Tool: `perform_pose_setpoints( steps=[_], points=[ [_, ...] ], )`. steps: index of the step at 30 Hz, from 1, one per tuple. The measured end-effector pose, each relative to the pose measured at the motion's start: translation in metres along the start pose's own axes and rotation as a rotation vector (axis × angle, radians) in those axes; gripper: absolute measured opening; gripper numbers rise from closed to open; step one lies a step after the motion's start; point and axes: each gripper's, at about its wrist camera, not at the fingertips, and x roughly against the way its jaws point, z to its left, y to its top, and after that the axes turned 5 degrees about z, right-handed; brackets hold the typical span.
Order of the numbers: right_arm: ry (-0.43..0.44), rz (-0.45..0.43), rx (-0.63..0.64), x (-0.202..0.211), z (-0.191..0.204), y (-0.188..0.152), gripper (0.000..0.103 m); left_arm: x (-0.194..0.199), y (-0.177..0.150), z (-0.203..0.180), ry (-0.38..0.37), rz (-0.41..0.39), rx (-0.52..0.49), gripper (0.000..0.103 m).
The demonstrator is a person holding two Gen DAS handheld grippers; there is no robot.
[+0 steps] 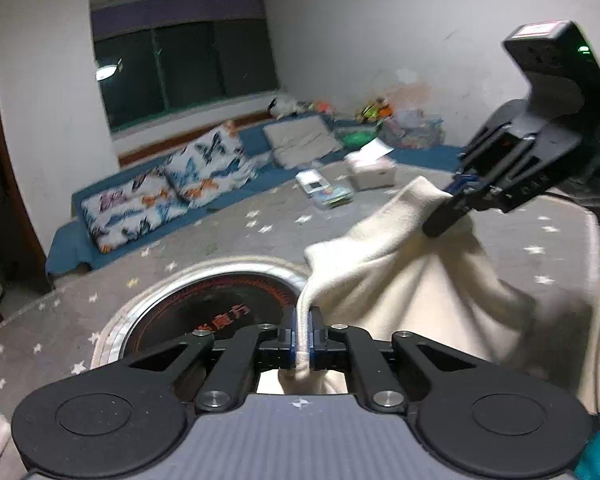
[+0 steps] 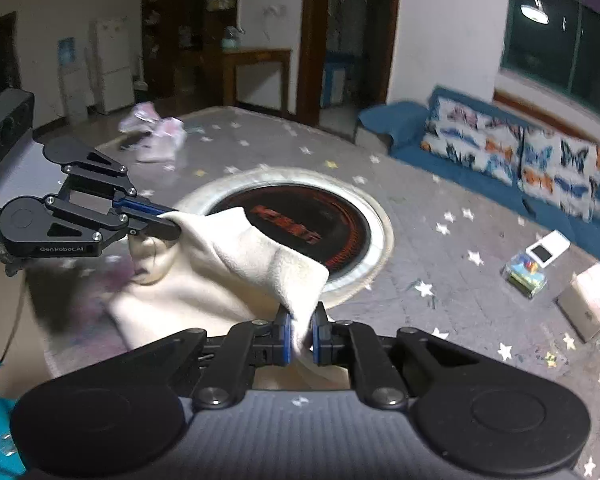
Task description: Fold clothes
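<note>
Left wrist view: left claw (image 1: pixel 303 332) pinching cream garment (image 1: pixel 400 280) edge, lifted above round black mat (image 1: pixel 220 300). Right wrist view: right claw (image 2: pixel 300 330) pinching another edge. Unfolded, hanging between claws; folding unfinished.

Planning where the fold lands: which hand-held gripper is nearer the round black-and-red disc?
Left. The left hand-held gripper holds the cream garment just over the disc rim; the right hand-held gripper is farther off, beside it.
</note>
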Motion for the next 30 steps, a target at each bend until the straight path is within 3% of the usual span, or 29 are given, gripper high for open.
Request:
perform_pose_setpoints(
  steps=[7, 11, 13, 15, 20, 25, 30],
  points=[
    [-0.033, 0.050, -0.098, -0.055, -0.034, 0.007, 0.013, -0.074, -0.008, 0.023, 0.043, 0.124, 0.100, 0.006],
    [-0.053, 0.063, -0.182, -0.077, -0.044, -0.004, 0.022, -0.086, -0.014, 0.023, 0.074, 0.135, 0.122, 0.010],
    [-0.069, 0.050, -0.207, -0.074, -0.048, -0.006, 0.029, -0.085, -0.013, 0.025, 0.081, 0.135, 0.137, 0.017],
    [-0.093, 0.033, -0.223, -0.065, -0.051, -0.008, 0.029, -0.085, -0.010, 0.027, 0.107, 0.137, 0.151, 0.025],
    [-0.114, -0.005, -0.236, -0.040, -0.050, -0.012, 0.028, -0.070, -0.005, 0.036, 0.124, 0.120, 0.226, 0.025],
    [-0.077, -0.016, -0.235, -0.036, -0.043, -0.010, 0.021, -0.056, 0.009, 0.022, 0.057, 0.077, 0.258, 0.023],
    [-0.084, 0.006, -0.235, -0.052, -0.041, -0.012, 0.015, -0.076, 0.020, 0.001, -0.017, 0.114, 0.282, 0.023]
  ],
)
